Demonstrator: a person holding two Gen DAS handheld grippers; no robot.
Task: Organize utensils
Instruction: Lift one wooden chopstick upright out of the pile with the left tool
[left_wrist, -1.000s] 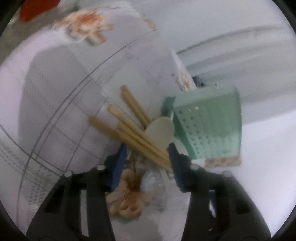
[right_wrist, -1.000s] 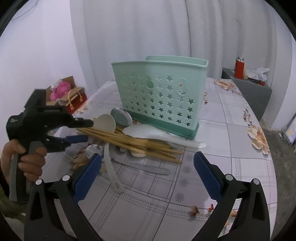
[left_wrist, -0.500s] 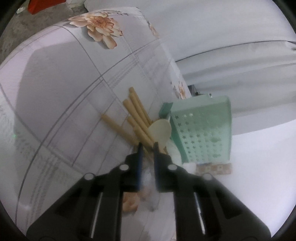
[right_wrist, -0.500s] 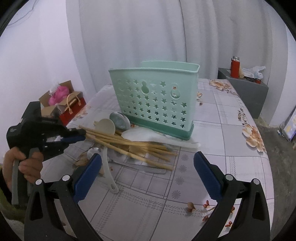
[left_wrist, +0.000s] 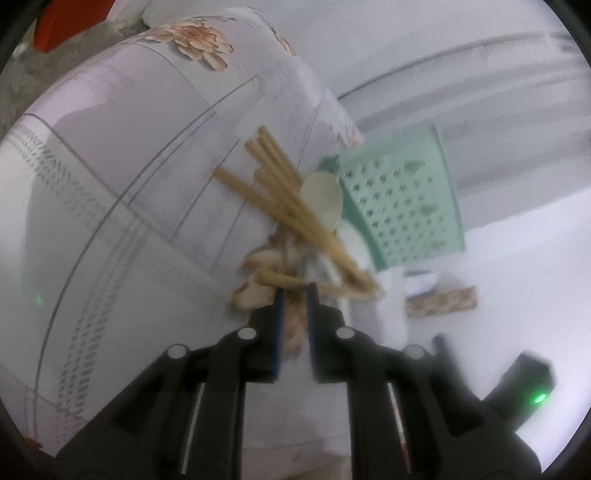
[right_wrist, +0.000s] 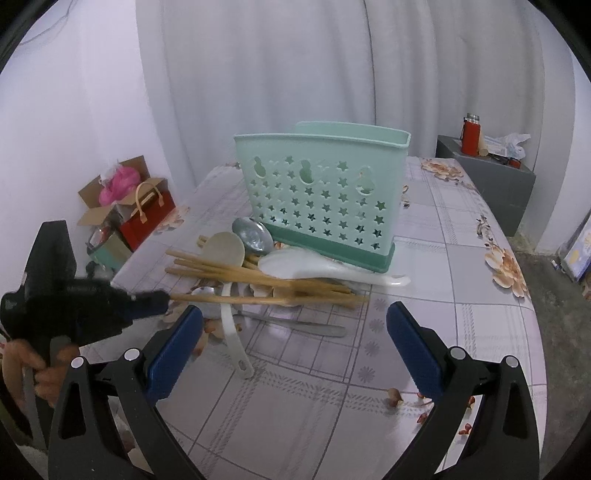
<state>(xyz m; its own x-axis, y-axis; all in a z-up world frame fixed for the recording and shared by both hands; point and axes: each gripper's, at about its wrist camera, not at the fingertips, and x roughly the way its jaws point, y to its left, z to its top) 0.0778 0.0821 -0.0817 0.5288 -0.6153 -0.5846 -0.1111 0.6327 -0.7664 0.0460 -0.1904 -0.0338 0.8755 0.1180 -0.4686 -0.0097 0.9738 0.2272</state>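
While the right gripper (right_wrist: 293, 345) hangs with its blue-padded jaws spread wide and nothing between them, the left gripper (right_wrist: 168, 295), held in a person's hand (right_wrist: 26, 365) at the left edge of the right wrist view, has just closed on one end of a single pale bamboo chopstick (right_wrist: 236, 299). That chopstick runs level from the pinched tips towards the right, its far end lying among the heap. In the left wrist view the same gripper (left_wrist: 294, 286) shows its narrow jaws nearly together, a chopstick end (left_wrist: 275, 277) crossing just at their tips; motion blur softens the detail.

Loose bamboo chopsticks (right_wrist: 258, 275) lie in a fanned pile on the floral, grid-patterned tablecloth (right_wrist: 424, 280). Resting on them are a cream round-bowled spoon (right_wrist: 225, 251), a grey metal spoon (right_wrist: 253, 234) and a white plastic soup spoon (right_wrist: 317, 267). A long white plastic handle (right_wrist: 232, 339) points towards the camera, and a grey metal utensil handle (right_wrist: 303, 326) lies flat beside it.

Just behind the pile stands the mint-green plastic utensil caddy (right_wrist: 325, 195), upright, its wall pierced with star and gourd cut-outs. Whether anything is inside it cannot be told.

Beyond the table, a red bag and cardboard box (right_wrist: 129, 206) sit on the floor at left, and a red flask (right_wrist: 471, 134) stands on a grey cabinet (right_wrist: 491, 173) at right.
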